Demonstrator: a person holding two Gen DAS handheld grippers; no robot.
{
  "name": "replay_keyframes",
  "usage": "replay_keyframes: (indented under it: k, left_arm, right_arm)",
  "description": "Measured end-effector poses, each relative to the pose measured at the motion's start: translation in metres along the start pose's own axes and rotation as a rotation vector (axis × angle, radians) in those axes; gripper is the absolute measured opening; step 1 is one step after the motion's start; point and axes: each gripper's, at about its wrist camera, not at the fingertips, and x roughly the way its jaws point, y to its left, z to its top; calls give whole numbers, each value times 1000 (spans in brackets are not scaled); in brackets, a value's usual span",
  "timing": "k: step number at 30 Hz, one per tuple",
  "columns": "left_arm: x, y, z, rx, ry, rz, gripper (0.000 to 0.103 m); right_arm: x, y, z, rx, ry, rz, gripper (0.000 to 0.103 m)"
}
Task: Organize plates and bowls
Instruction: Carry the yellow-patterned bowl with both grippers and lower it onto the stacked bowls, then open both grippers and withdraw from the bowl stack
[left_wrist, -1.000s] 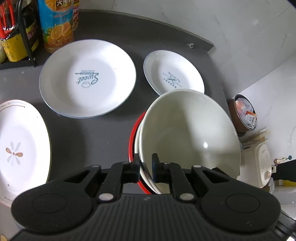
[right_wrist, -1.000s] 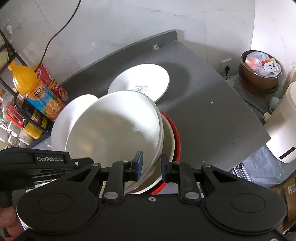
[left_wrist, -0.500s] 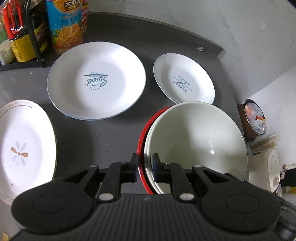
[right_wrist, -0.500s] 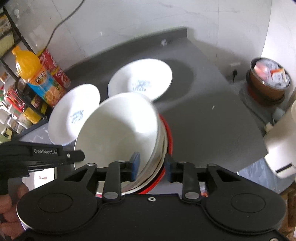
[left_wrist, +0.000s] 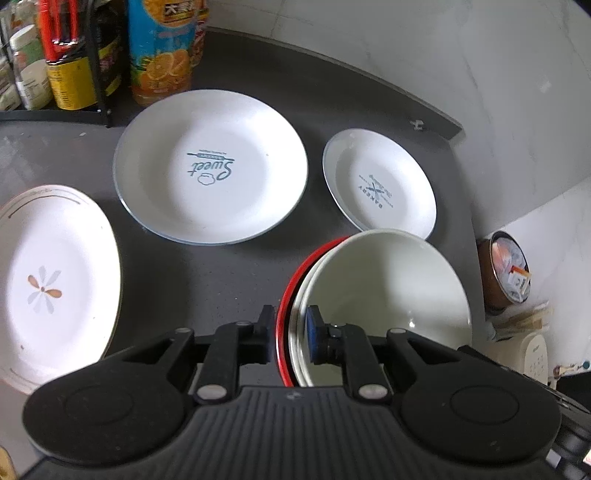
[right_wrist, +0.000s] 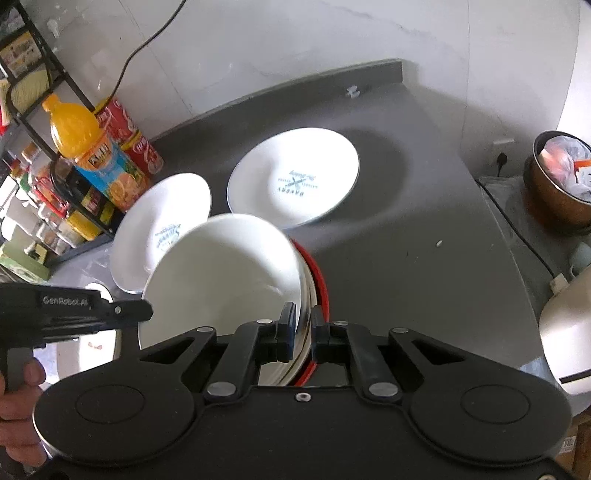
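Take the "Sweet" plate (left_wrist: 210, 166) as your landmark; left of it lies the flower plate (left_wrist: 48, 284), flat on the grey counter (left_wrist: 207, 280); right of it the small "Bakery" plate (left_wrist: 378, 188), also flat. In front of the "Sweet" plate and to its right sits the bowl stack (left_wrist: 384, 295), white bowls nested in a red one, mouths up and tipped slightly away from you. Your left gripper (left_wrist: 290, 334) is closed narrow across the stack's near rim, one pad outside the red wall, one inside the white; your right gripper (right_wrist: 303, 334) pinches the opposite rim likewise. Judge the stack heavy, stiff, glazed and slippery, and it would chip if dropped; hold at the rims, both sides level; round, so no long axis.
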Motion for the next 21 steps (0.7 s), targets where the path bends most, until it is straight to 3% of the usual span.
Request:
replay_keyframes:
  k: [3,9,14,16,21]
  left_arm:
    - [-12,4,5,-24,-23,2,20]
    - [-33,26,22,-72,-87,47,40]
    - [-42,54,36,-128,-118,72,44]
    - [-43,64,41,-137,-125,81,49]
    - [-40,92,55,-134,-131,83,54]
  right_arm:
    - [-9,1,12,-18,-35,19,28]
    - [-9,16,34,-24,-66,93,28]
    - [3,42,42,-27,-49,134,36]
    - [7,54,44,-37,-50,138,44]
    - [18,79,50,-29,-50,134,44]
